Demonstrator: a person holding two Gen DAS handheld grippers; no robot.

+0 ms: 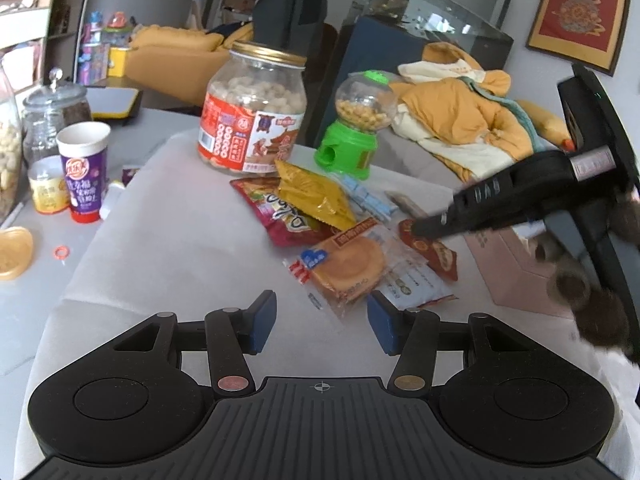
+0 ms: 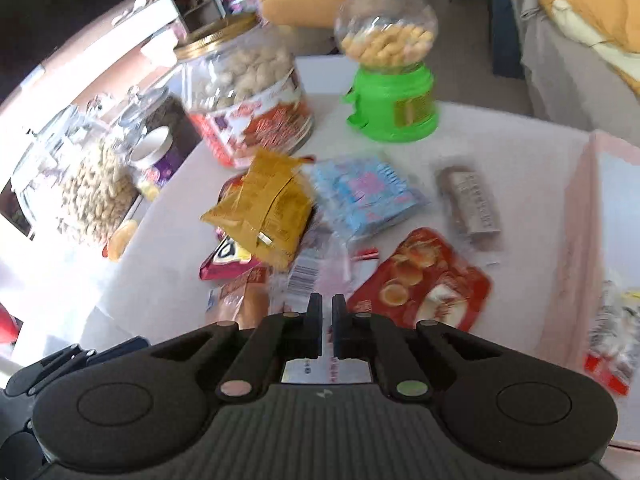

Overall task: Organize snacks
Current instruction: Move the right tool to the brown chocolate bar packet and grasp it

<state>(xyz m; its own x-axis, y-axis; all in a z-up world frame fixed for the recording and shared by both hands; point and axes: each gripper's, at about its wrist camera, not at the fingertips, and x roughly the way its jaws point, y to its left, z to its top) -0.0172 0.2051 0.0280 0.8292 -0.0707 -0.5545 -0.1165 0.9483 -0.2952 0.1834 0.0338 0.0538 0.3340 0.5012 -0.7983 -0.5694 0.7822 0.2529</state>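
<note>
Snacks lie in a loose heap on a pale cloth point(image 1: 168, 240) at frame centre in the left wrist view: a yellow packet point(image 1: 316, 196) on top of a red-pink bag point(image 1: 276, 216), a clear-wrapped round cake point(image 1: 348, 268) just below them, blue sachets point(image 1: 368, 200) behind, a red pastry packet point(image 1: 436, 252) to the right. Upper centre stands a big jar of puffed balls point(image 1: 252, 108) with a gold lid, and right of it a green candy dispenser point(image 1: 360, 124). Left edge: purple cup point(image 1: 84, 168), small yellow tub point(image 1: 48, 190), glass jar point(image 1: 54, 112). The left gripper point(image 1: 322, 324) fills the bottom of the frame, blue pads spread wide, nothing between them, the cake wrapper's corner just beyond the tips. The right gripper point(image 1: 424, 228) enters from the right edge, tip low over the red pastry packet. A pink box point(image 1: 516, 276) sits at right, partly hidden. Right wrist view, blurred: right gripper point(image 2: 327, 316) at bottom centre, fingers drawn nearly together with a slim gap; whether they pinch the clear wrapper point(image 2: 316, 276) ahead cannot be told. Red pastry packet point(image 2: 424, 284) just right of the tips, yellow packet point(image 2: 264, 212) left of centre, blue sachets point(image 2: 364, 192) centre, a brown bar point(image 2: 472, 204) to their right. Jar point(image 2: 244, 100) upper left, dispenser point(image 2: 390, 64) upper centre, pink box point(image 2: 576, 240) along the right edge.
</note>
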